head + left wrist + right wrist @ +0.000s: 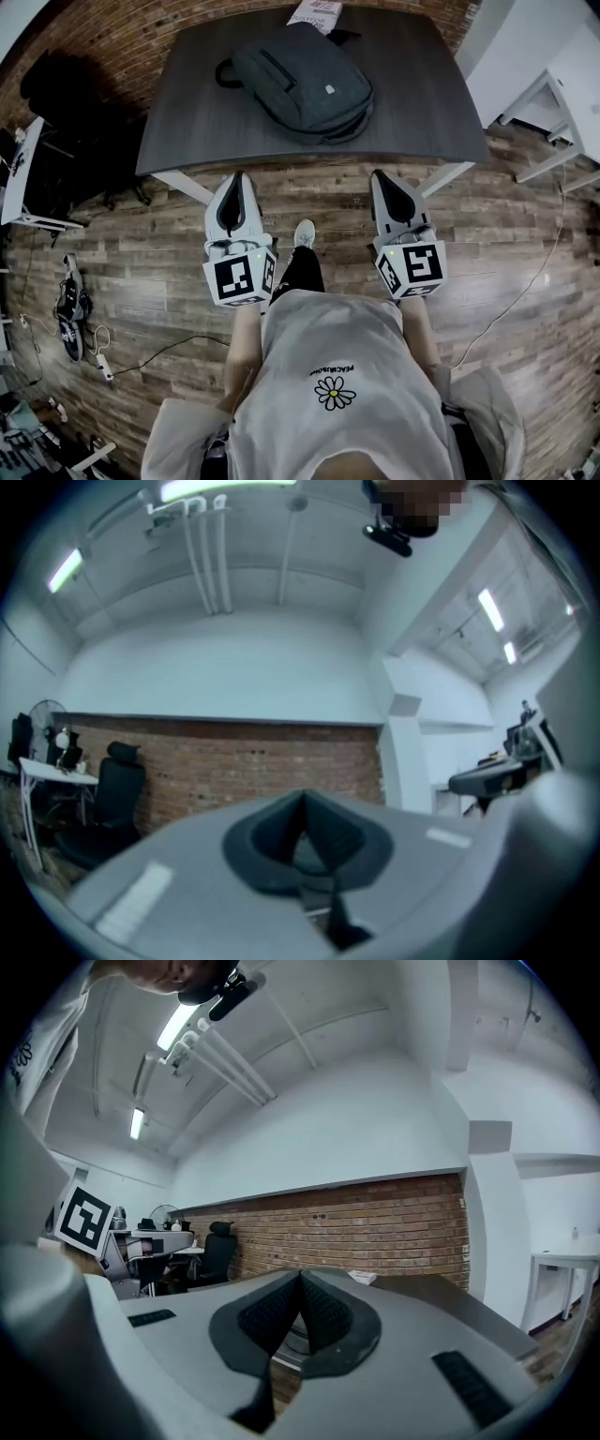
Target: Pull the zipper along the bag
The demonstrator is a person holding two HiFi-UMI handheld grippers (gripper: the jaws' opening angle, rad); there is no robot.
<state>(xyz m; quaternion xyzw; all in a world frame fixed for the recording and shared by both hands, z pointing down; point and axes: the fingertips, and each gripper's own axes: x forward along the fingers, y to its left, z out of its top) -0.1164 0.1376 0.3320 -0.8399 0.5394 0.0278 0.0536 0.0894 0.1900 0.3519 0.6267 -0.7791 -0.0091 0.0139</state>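
Bag (pixel 300 82) on counter (pixel 422 103)
Paper (pixel 314 12) behind the bag at the far edge; left gripper (pixel 238 178) and right gripper (pixel 382 176) side by side before the near edge

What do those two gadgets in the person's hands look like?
The left gripper and right gripper are white, tapering shells with black pads. Each carries a cube with black square markers. The person wears a pale T-shirt with a daisy.

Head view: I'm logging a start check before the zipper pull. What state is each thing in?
backpack: lying flat on the table, untouched; whether it is zipped cannot be told.
left gripper: shut, empty, by the table's near edge.
right gripper: shut, empty, by the table's near edge.
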